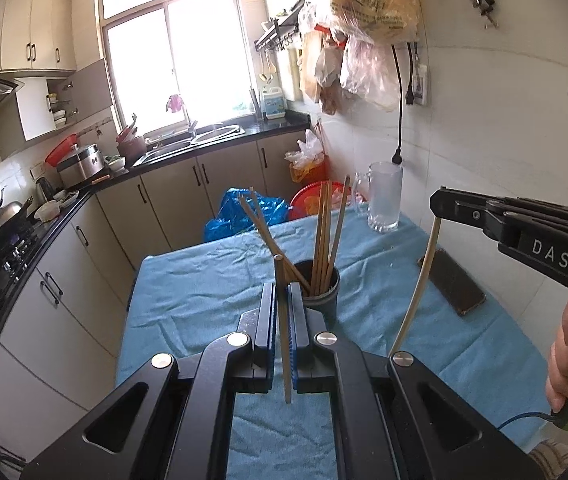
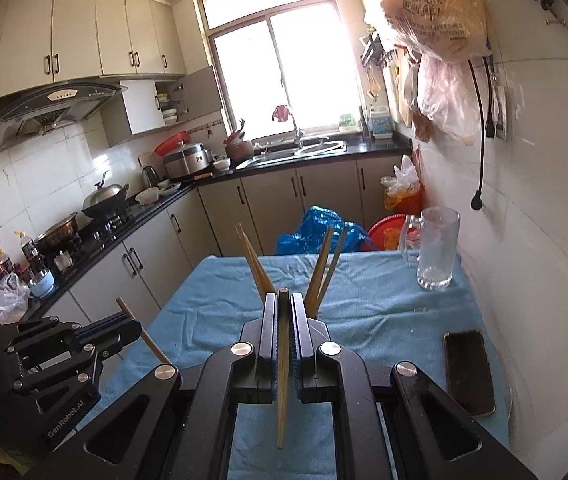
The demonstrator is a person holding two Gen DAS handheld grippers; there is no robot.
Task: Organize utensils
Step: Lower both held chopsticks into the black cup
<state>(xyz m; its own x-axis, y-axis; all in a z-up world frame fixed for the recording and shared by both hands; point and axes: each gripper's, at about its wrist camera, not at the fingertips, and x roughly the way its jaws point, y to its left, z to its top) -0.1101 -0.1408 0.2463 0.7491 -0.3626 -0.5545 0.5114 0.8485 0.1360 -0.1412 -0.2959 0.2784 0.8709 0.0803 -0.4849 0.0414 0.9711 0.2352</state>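
A dark cup (image 1: 326, 289) stands on the blue cloth and holds several wooden chopsticks (image 1: 326, 232). My left gripper (image 1: 282, 300) is shut on one chopstick (image 1: 283, 328), held upright just in front of the cup. My right gripper (image 2: 282, 308) is shut on another chopstick (image 2: 283, 368), also upright, in front of the chopsticks in the cup (image 2: 320, 268); the cup itself is hidden behind its fingers. The right gripper shows in the left wrist view (image 1: 440, 204) with its pale chopstick (image 1: 416, 292) hanging down. The left gripper shows in the right wrist view (image 2: 131, 326) at lower left.
A glass mug (image 1: 384, 196) stands at the table's far right corner, also in the right wrist view (image 2: 438, 248). A phone (image 1: 454, 284) lies on the cloth by the wall. The blue-clothed table (image 1: 203, 280) borders kitchen cabinets on the left. Blue bag and red basin sit beyond the table.
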